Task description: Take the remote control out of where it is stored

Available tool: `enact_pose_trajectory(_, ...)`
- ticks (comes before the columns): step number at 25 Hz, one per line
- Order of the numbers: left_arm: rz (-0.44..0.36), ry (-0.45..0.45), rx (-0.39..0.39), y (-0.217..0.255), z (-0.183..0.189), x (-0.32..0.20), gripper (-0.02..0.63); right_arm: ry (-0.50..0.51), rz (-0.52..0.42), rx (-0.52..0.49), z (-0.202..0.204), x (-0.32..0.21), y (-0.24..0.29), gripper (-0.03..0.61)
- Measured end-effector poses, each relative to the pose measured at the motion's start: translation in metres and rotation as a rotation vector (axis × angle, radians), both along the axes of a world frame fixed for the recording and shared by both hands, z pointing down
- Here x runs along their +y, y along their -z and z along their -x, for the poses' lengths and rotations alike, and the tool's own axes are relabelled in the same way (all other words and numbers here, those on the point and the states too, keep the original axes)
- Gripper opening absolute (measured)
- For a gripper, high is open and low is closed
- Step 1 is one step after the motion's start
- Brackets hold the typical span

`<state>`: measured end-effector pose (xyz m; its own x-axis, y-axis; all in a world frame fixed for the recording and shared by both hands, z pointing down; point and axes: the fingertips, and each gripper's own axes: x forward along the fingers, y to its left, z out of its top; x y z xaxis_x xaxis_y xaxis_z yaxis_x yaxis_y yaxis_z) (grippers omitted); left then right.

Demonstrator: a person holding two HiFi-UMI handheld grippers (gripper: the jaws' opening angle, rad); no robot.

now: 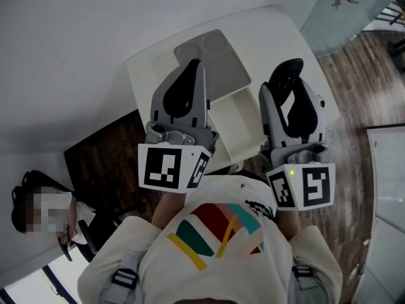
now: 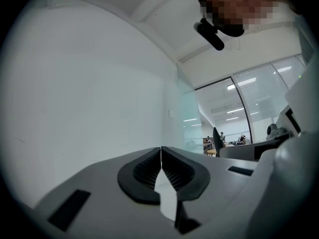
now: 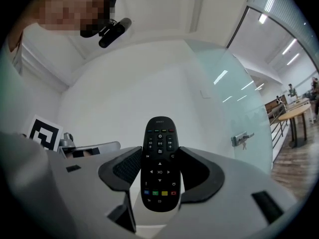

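A black remote control (image 3: pixel 160 166) with coloured buttons stands upright between the pads of my right gripper (image 3: pixel 160 171), which is shut on it and raised up in front of the wall. From the head view the remote (image 1: pixel 285 76) sticks out past the right gripper (image 1: pixel 286 90), above the right part of the white cabinet (image 1: pixel 272 30). An open white drawer (image 1: pixel 240 125) lies below, between the two grippers. My left gripper (image 1: pixel 190 81) is held up over the cabinet's left part. Its jaws (image 2: pixel 161 171) are pressed together with nothing between them.
A grey tray (image 1: pixel 218 65) lies on the cabinet top. Dark wood floor (image 1: pixel 354 87) runs to the right, with a glass door and its handle (image 3: pixel 240 137) beyond. A seated person (image 1: pixel 44 214) is at the lower left, near the white wall.
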<state>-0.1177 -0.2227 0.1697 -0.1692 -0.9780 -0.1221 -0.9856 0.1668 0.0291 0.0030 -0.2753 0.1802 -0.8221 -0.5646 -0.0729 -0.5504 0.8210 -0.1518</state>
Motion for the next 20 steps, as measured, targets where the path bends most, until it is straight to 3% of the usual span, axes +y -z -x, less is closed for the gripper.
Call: enact_pose_trajectory(20, -0.001, -0.002, 0.037, -0.006, 0.012, -0.004, 0.006, -0.004, -0.030, 0.042, 0.010, 0.001, 0.000, 0.241)
